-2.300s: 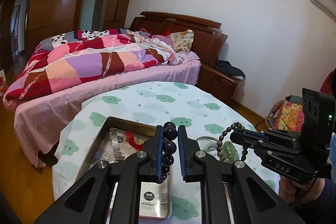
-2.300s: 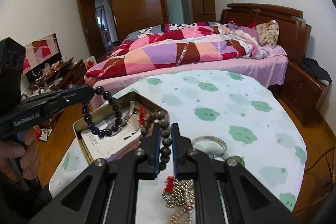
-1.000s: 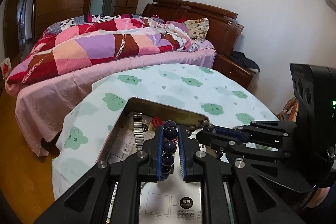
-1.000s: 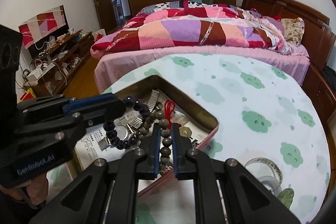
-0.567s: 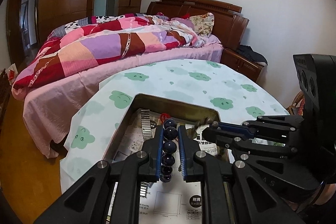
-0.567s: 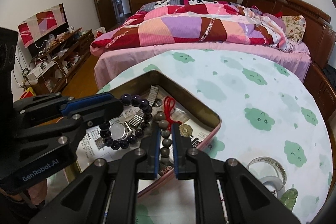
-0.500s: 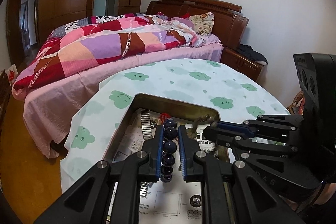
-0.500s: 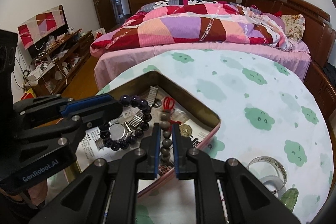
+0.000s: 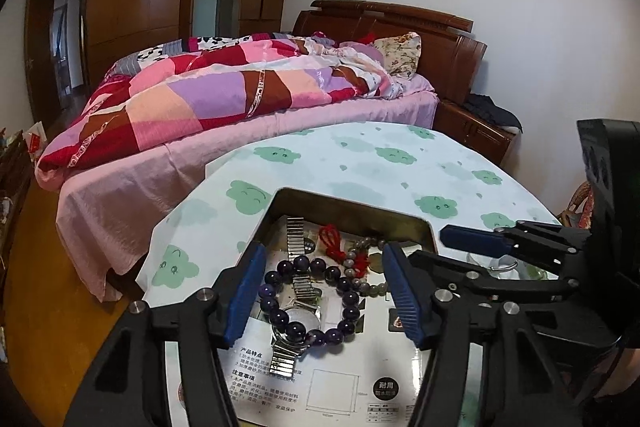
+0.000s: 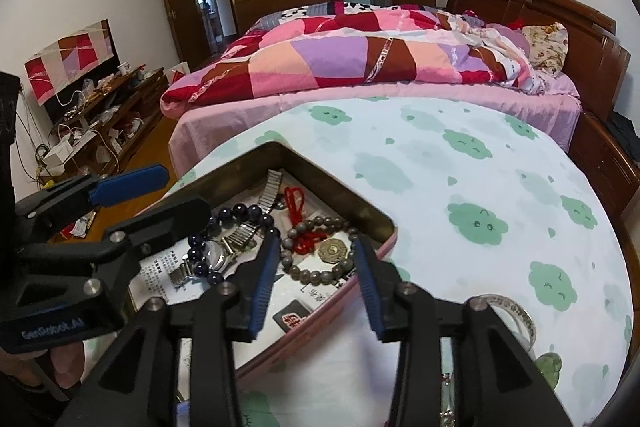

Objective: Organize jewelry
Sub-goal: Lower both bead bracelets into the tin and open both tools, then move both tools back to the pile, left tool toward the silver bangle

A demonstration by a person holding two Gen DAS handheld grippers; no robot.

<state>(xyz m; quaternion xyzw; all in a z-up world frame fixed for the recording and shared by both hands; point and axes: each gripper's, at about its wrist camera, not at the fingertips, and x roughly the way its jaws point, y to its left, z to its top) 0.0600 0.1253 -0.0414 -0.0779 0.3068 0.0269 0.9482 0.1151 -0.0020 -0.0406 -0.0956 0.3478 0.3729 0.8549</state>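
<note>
Dark bracelet [image 9: 308, 301]: lies in the tin [image 9: 352, 207] on top of the watch [image 9: 298, 319], stored with the other jewelry.
Brown bracelet [image 10: 316, 269]: lies in the tin beside the red cord [image 10: 298, 211].
Left gripper [image 9: 322, 293]: jaws have just opened wide; nothing held, the dark bracelet lies below the gap.
Right gripper [image 10: 316, 281]: jaws have just opened partway; empty.
Pose: both grippers tilt down over the tin, side by side.
Remaining: a bangle [image 10: 510, 315] waits on the tablecloth [image 10: 460, 163].
</note>
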